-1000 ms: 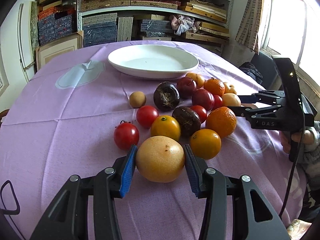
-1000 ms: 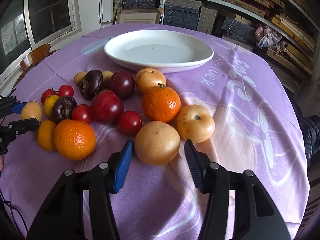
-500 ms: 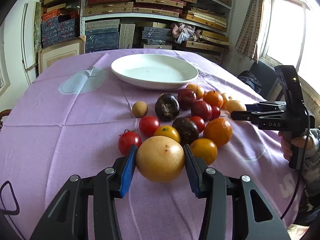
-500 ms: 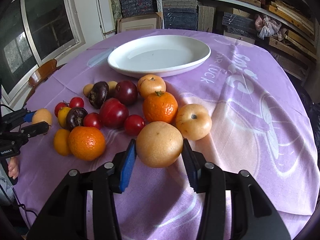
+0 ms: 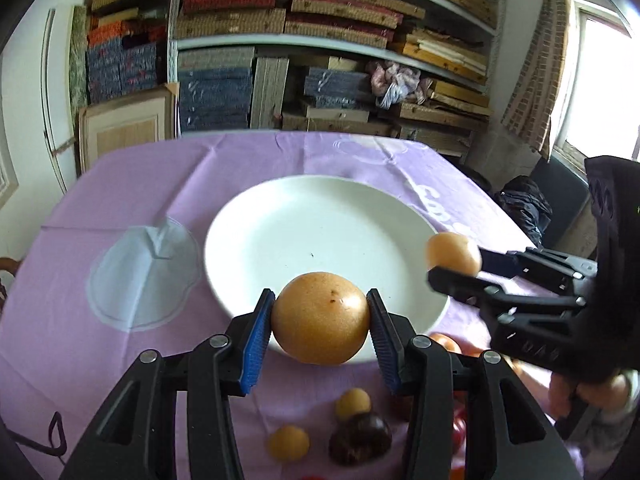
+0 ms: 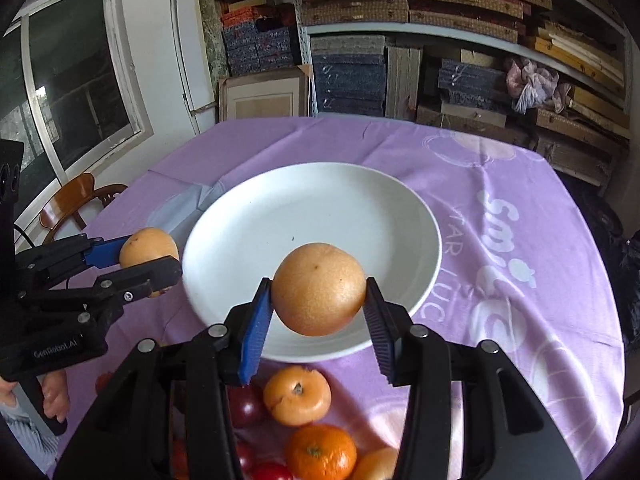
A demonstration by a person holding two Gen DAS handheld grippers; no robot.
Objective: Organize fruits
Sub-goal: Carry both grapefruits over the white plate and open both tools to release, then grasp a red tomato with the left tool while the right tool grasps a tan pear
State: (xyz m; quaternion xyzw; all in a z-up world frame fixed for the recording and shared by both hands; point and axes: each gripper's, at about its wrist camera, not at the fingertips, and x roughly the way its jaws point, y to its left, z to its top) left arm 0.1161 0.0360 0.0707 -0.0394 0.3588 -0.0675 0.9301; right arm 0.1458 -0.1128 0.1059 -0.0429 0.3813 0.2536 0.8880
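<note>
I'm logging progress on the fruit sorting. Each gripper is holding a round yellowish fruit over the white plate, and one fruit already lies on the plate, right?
Not quite: the white plate holds no fruit, as the right wrist view shows. The rest stands: the left gripper and right gripper each hold a round yellowish fruit by the plate.

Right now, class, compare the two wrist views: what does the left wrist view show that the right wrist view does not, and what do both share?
Only the left wrist view shows a dark purple fruit and two small yellow fruits on the cloth. Only the right wrist view shows a wooden chair and a bright orange. Both show the white plate, the purple tablecloth, the shelves, and each hand-held gripper shut on a round yellow fruit: left, right.
</note>
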